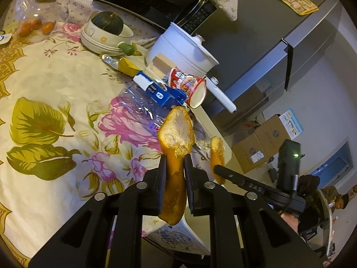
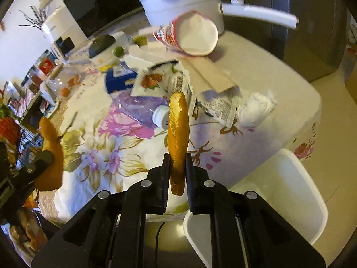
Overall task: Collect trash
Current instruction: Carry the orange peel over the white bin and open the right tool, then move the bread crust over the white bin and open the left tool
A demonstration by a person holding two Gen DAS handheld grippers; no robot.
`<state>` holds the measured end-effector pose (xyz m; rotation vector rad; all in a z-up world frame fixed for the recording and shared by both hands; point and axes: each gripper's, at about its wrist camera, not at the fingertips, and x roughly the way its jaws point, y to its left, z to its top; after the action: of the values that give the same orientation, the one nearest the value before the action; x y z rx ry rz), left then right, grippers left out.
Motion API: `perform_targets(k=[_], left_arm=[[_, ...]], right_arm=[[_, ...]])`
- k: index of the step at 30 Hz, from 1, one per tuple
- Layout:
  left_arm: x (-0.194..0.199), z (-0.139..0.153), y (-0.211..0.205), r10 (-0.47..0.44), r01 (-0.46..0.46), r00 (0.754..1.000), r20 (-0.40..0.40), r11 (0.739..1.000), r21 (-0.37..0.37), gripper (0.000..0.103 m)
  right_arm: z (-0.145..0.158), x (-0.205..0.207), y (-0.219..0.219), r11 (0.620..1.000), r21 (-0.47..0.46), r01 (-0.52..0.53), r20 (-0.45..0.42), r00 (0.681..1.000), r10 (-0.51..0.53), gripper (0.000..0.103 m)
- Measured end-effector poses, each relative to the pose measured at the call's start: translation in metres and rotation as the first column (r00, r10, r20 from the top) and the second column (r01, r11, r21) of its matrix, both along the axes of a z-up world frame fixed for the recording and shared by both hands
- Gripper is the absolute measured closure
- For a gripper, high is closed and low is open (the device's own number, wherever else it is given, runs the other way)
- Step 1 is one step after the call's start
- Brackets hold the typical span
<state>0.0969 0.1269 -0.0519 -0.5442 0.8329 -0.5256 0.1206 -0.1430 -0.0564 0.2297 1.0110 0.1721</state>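
Warm, yellowish indoor light fills both views, bright on the floral tabletop [image 1: 55,84] ahead of the jaws and dim toward the black corners that ring each round picture. The fisheye bends straight edges near the rim, so the grey fridge [image 1: 256,51] to the right of the jaws curves. In the left wrist view things are fairly sharp. In the right wrist view the white pot [image 2: 178,2] and paper cup [image 2: 191,35] far beyond the jaws are smeared with blur. A soft shadow lies beside that cup.
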Motion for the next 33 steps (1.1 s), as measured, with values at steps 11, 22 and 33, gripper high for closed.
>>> perform_targets(k=[11, 22, 33], left_arm=[[-0.010, 0.012, -0.028, -0.051, 0.050, 0.998, 0.041, 0.998, 0.029, 0.087], [-0.016, 0.013, -0.058, -0.111, 0.108, 0.992, 0.053, 0.993, 0.055, 0.086], [-0.025, 0.013, -0.090, -0.175, 0.171, 0.983, 0.049, 0.983, 0.072, 0.086]], right_arm=[[0.029, -0.042, -0.015, 0.997, -0.074, 0.031, 0.140, 0.990, -0.020, 0.090], [0.026, -0.091, -0.056, 0.969, -0.161, 0.186, 0.188, 0.970, -0.155, 0.090], [0.018, -0.127, -0.085, 0.928, -0.191, 0.320, 0.179, 0.941, -0.288, 0.044]])
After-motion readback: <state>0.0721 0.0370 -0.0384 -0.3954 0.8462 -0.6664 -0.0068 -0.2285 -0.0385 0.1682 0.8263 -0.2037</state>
